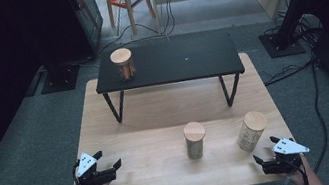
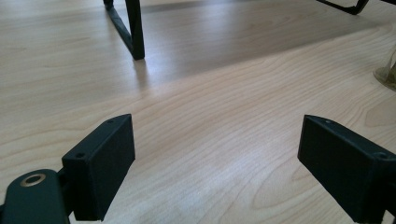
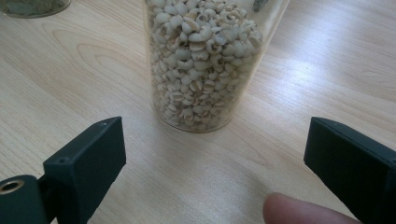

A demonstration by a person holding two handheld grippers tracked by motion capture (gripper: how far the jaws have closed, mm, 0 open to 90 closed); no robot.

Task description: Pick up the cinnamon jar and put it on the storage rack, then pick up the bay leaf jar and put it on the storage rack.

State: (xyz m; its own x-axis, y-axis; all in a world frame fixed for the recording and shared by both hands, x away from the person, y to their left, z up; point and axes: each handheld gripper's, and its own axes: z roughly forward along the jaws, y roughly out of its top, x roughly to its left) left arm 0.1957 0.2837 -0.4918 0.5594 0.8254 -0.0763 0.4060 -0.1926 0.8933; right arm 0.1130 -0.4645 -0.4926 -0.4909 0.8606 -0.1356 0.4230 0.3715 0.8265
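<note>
Left gripper: jaws wide apart, nothing between them, low over the wooden table at about 8 o'clock of it.
Right gripper: jaws wide apart, nothing clasped, at about 4 o'clock of the table.
Grain jar: clear, filled with pale grains, wooden lid; upright just ahead of the right gripper's jaws, not touching them.
Middle jar: upright with a wooden lid, at 9 o'clock of the grain jar, well apart from it.
Black shelf: stands at the table's 12 o'clock side.
Shelf jar: upright on the shelf's left end.
</note>
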